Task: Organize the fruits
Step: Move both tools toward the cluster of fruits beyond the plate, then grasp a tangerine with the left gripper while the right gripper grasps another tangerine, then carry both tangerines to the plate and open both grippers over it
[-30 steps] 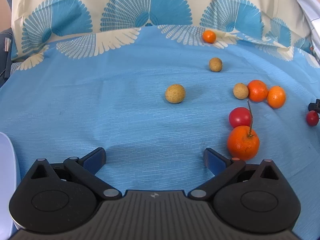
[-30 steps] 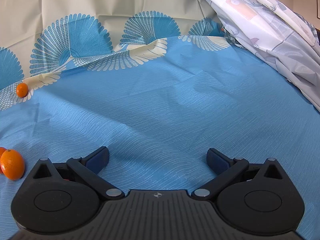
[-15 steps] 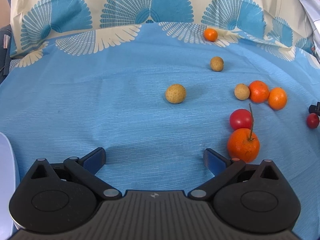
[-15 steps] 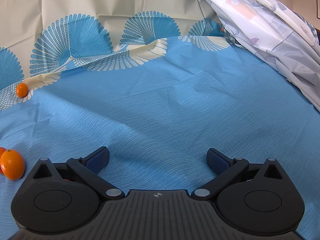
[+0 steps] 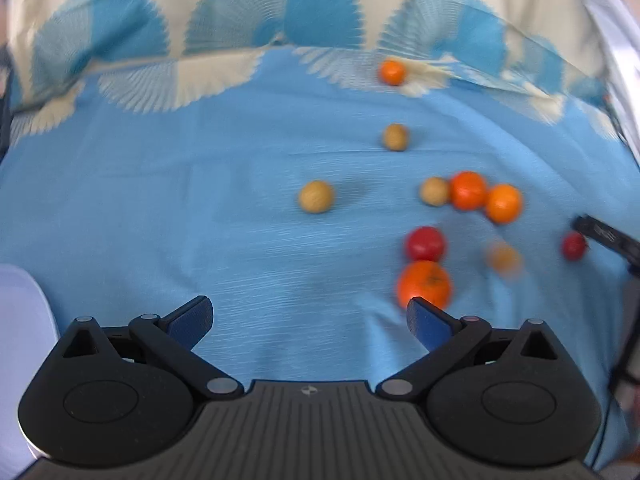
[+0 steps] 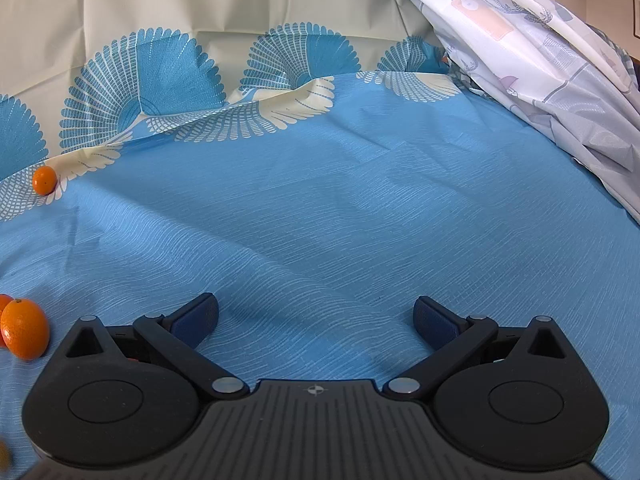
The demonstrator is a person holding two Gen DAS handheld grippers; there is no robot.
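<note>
Fruits lie scattered on a blue cloth (image 5: 200,200), and the left wrist view is blurred. A large orange (image 5: 424,284) sits just beyond my left gripper's right fingertip, with a red tomato (image 5: 425,243) behind it. Farther off are two small oranges (image 5: 468,190) (image 5: 503,203) and three tan round fruits (image 5: 315,196) (image 5: 434,191) (image 5: 395,137). A tiny orange (image 5: 392,72) lies at the back. A smeared tan fruit (image 5: 503,259) and a small red tomato (image 5: 573,245) are to the right. My left gripper (image 5: 308,316) is open and empty. My right gripper (image 6: 316,316) is open over bare cloth, with a kumquat (image 6: 25,334) to its left.
A pale plate rim (image 5: 20,340) shows at the left edge. A black gripper part (image 5: 604,234) reaches in beside the small red tomato. White patterned fabric (image 6: 540,60) drapes along the right side. The cloth's fan-patterned border (image 6: 280,112) rises at the back, with a tiny orange (image 6: 44,180) against it.
The left wrist view has shifted and blurred with motion. A smeared tan fruit now shows right of the tomato, and more of the other gripper is in sight. The right view is unchanged.
</note>
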